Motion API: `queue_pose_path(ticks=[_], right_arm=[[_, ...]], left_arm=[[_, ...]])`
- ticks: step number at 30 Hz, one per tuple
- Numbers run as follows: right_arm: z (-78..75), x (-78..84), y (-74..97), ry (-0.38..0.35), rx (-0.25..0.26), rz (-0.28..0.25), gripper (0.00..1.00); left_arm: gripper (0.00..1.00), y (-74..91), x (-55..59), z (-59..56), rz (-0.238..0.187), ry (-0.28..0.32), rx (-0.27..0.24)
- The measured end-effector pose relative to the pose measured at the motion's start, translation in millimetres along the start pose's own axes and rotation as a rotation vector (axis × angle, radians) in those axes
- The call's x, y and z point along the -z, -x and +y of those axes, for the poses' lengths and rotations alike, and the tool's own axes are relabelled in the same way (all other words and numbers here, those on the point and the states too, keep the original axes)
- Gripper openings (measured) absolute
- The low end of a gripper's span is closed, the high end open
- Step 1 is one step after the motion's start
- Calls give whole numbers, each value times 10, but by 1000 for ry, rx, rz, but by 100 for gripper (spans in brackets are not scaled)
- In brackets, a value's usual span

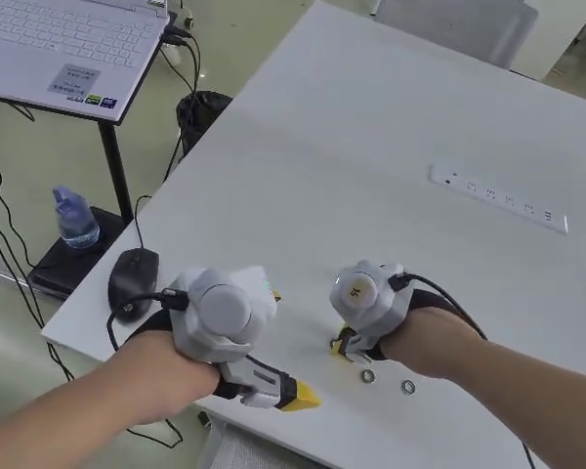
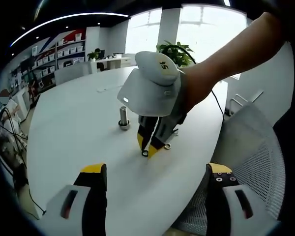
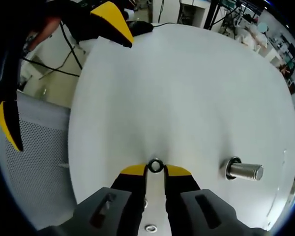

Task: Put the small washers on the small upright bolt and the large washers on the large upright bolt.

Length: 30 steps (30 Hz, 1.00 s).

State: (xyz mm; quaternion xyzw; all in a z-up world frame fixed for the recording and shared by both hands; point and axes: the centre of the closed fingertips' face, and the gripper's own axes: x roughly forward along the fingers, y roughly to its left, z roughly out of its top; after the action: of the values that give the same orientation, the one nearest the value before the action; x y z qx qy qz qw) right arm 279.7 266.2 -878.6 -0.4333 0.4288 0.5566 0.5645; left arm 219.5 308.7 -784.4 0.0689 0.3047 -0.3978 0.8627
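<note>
The left gripper (image 2: 156,169), low in its view, is spread wide, empty. The right gripper (image 3: 156,172), bottom centre of its view, pinches a washer (image 3: 156,165), with the upright bolt (image 3: 243,170) at lower right. It would be best to level the washer and centre its hole over the bolt before releasing.

A white table (image 1: 371,147) carries a white power strip (image 1: 498,198) near its far side and a black mouse (image 1: 134,278) at its left edge, beyond which a laptop (image 1: 68,44) sits on a stand, with a blue-capped bottle (image 1: 76,217) below and a black bin (image 1: 200,112) nearby.
</note>
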Motion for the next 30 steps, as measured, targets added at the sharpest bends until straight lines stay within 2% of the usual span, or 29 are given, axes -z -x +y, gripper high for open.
queue_pose_path(ticks=[7,11,18,20,30], right_arm=[[23,-6,-3,17,17,17,14],[14,-1,-15,28,32,25,14],[-21,14,0,-42,6,-16,13],[-19,34,10,-43,2,-18,13],[-112,207,278,-91,-5,-34,13]], left_arm=[[81,18,44,-4,11,3,-6],[81,19,31,-8,8,3,-8],[80,24,24,-12,9,5,-15],[80,26,26,-16,11,4,-18],[81,-25,-2,-8,7,25,-32]])
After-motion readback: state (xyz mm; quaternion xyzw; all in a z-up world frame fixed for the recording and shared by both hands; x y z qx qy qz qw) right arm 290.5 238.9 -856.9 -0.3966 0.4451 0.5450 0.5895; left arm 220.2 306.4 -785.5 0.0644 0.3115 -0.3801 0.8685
